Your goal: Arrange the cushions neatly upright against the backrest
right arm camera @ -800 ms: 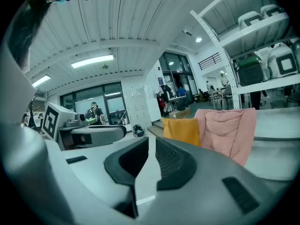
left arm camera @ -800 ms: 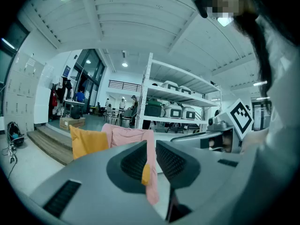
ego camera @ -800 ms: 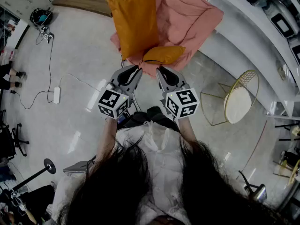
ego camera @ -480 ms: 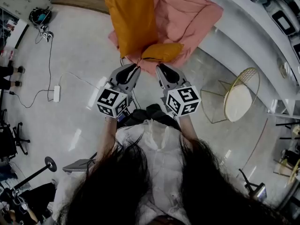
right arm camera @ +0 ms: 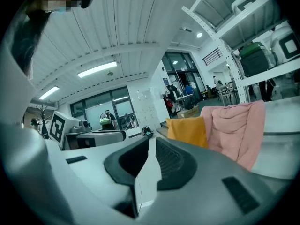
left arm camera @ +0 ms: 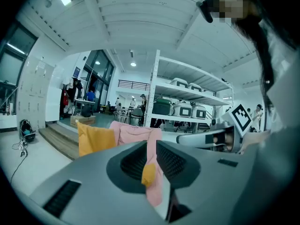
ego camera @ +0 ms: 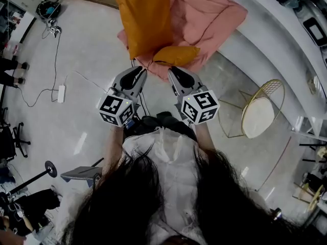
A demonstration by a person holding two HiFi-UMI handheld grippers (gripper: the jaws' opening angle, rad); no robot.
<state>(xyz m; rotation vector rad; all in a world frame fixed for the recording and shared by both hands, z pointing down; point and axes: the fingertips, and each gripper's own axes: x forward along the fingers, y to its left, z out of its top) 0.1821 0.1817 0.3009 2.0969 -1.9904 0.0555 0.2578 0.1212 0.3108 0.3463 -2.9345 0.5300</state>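
Looking down in the head view, we see that the left gripper [ego camera: 138,70] has slid a little to the side, away from the right gripper [ego camera: 171,70]. Both cushions lie just as they did a moment ago. So we think no cushion has been picked up yet, and the job is only half done. The big cushion [ego camera: 145,17] already stands up against the back of the pink chair [ego camera: 212,14]. The small cushion [ego camera: 176,55] lies flat on the seat, just beyond both gripper tips. It looks puffy and soft, with round corners. The chair looks like loose, wrinkly cloth, and the floor [ego camera: 82,60] is hard and shiny

In the left gripper view, the left gripper [left arm camera: 151,146] has its jaws pressed together with nothing in them. Through the thin slit we see a bit of the small cushion [left arm camera: 148,173] in front of the pink chair [left arm camera: 133,132]. The big cushion [left arm camera: 96,138] stands on the left, flat and square

In the right gripper view, the right gripper [right arm camera: 151,146] also has its jaws pressed together, pinching nothing. The ridged dark pads look rubbery. The big cushion [right arm camera: 187,130] leans on the soft pink chair [right arm camera: 236,125] well ahead

We think the small one must be gripped and stood up next
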